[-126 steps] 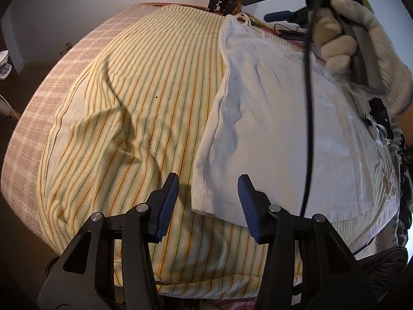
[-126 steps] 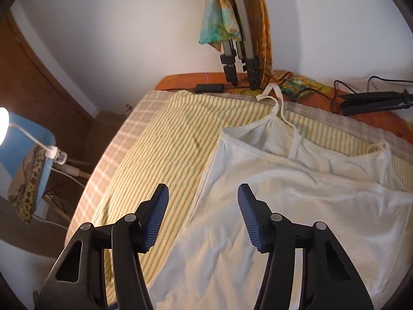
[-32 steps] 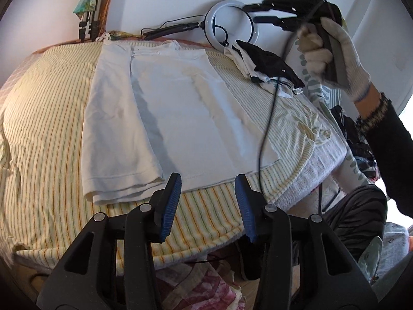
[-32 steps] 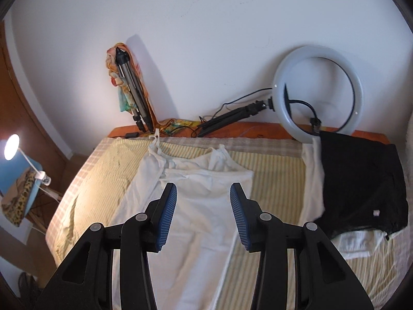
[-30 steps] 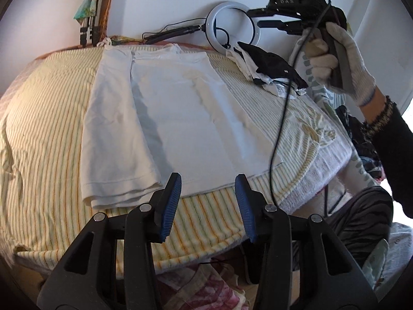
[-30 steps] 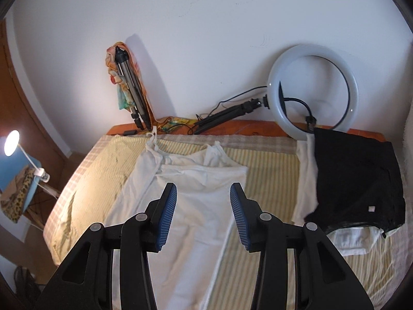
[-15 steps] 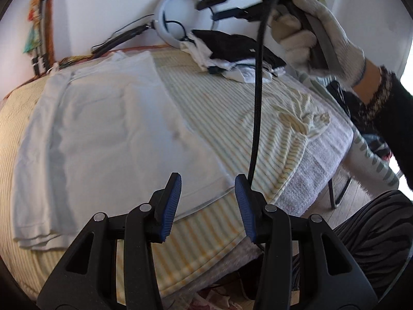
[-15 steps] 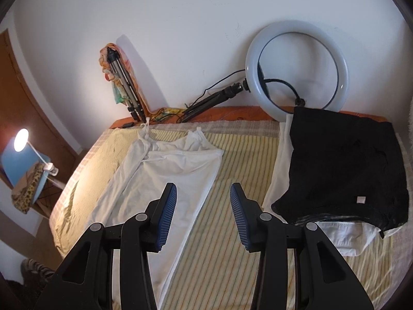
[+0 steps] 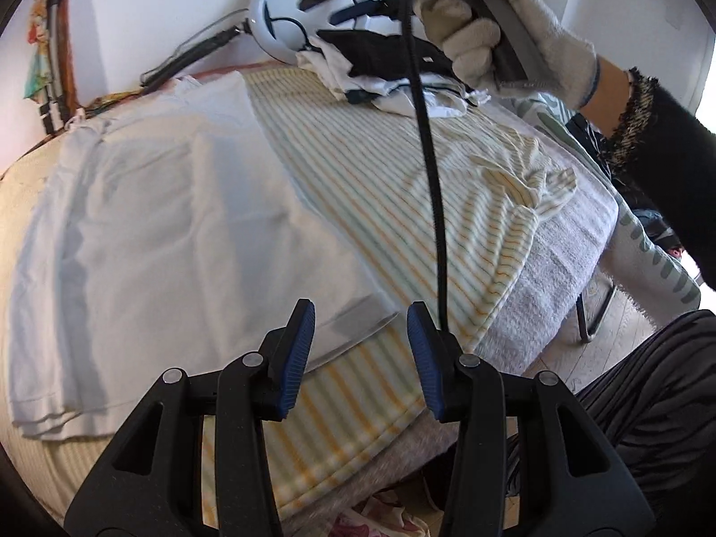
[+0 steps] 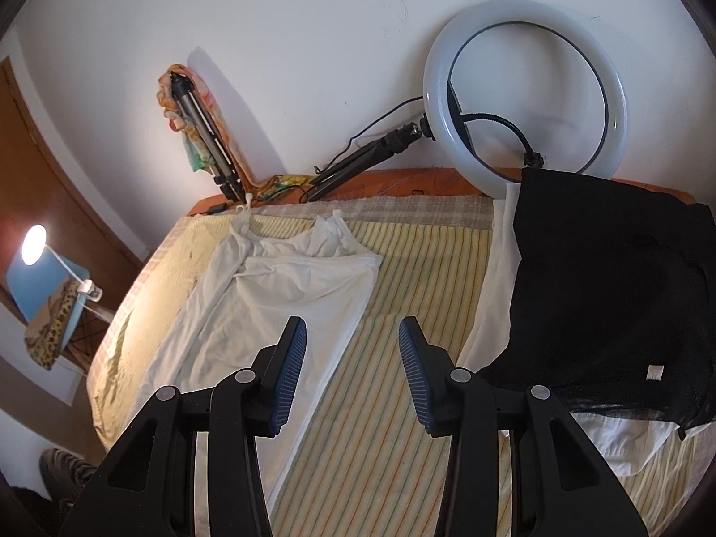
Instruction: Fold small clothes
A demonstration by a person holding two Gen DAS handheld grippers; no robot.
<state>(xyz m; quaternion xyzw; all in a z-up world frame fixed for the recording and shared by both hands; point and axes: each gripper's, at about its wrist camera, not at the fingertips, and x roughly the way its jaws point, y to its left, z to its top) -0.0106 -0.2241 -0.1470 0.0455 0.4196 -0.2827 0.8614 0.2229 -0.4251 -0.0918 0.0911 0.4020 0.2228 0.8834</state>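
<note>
A white strappy top [image 9: 179,206] lies flat on the striped sheet [image 9: 402,188], its left side folded over lengthwise. My left gripper [image 9: 360,329] hovers open just in front of the top's near right hem corner, nothing between its blue pads. In the right wrist view the same top [image 10: 277,295] stretches from the headboard toward me. My right gripper [image 10: 352,340] is open and empty above the top's right edge and the bare sheet beside it. A gloved hand [image 9: 505,31] holds that right gripper high over the far right of the bed.
A black garment [image 10: 604,295] sits on white clothes [image 10: 487,295] at the right. A ring light [image 10: 523,89] and folded tripod [image 10: 206,134] lean on the wall. A black cable [image 9: 432,170] hangs across the left view. A lamp [image 10: 33,246] stands left; the bed edge [image 9: 546,286] drops right.
The left gripper moved right along the hem, from the top's middle to its near right corner. The right gripper moved right and lower, toward the strip between the top and the black pile.
</note>
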